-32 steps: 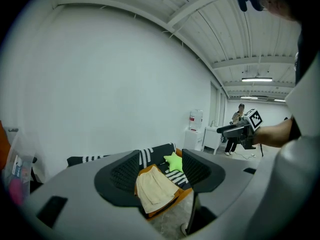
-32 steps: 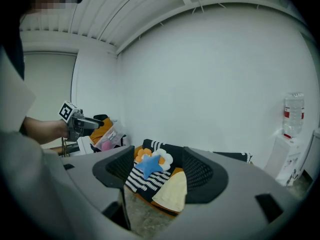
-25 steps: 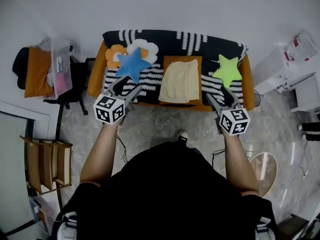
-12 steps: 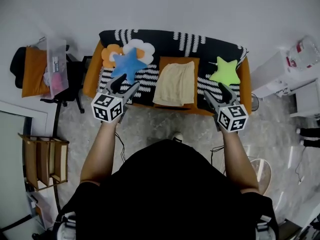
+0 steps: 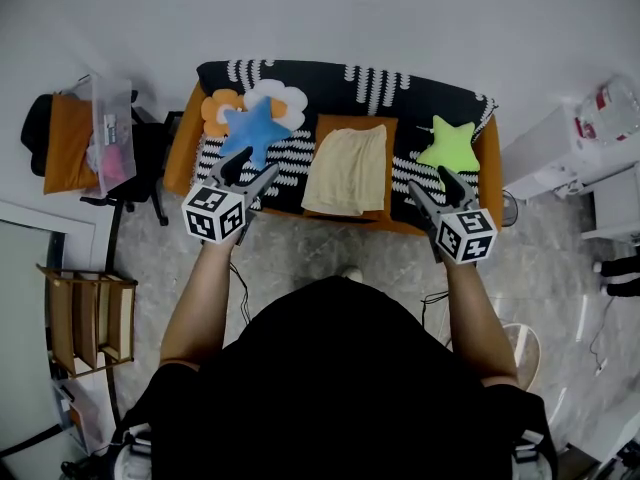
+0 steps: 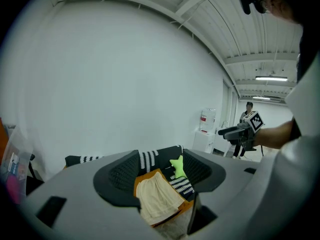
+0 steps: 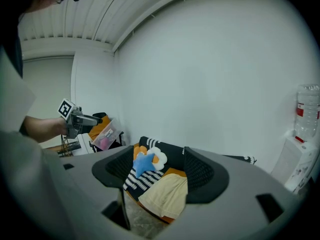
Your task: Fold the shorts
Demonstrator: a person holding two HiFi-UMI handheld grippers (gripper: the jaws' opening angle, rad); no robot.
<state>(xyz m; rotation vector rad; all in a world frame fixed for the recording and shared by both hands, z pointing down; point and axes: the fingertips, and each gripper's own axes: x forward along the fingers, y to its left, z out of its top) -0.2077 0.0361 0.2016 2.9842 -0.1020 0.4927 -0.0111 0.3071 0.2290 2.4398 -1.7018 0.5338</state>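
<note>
The shorts (image 5: 346, 170), pale yellow, are laid flat on the middle of the sofa (image 5: 183, 158), on its orange seat, with the narrower end toward the backrest. A black-and-white striped blanket (image 5: 380, 83) is draped over the backrest and over the seat on both sides of the shorts. At the sofa's left end a blue star cushion (image 5: 250, 131) is seen leaning over a white and orange flower cushion (image 5: 283, 98); at its right end a green star cushion (image 5: 448, 146) is set.

The left gripper (image 5: 250, 168) is held in front of the sofa's left half, above the floor near the front edge. Its jaws are spread with nothing gripped between them; through the gap, in the left gripper view, the shorts (image 6: 157, 196) and the green star cushion (image 6: 177, 166) are seen farther off. The right gripper (image 5: 432, 186) is held in front of the sofa's right half, and its jaws are likewise spread and bare, with the shorts (image 7: 167, 196) and the blue star cushion (image 7: 144, 162) framed beyond them. Neither gripper is touching the shorts.

To the left of the sofa, a clear plastic container (image 5: 112, 128) is seen on a dark chair.
</note>
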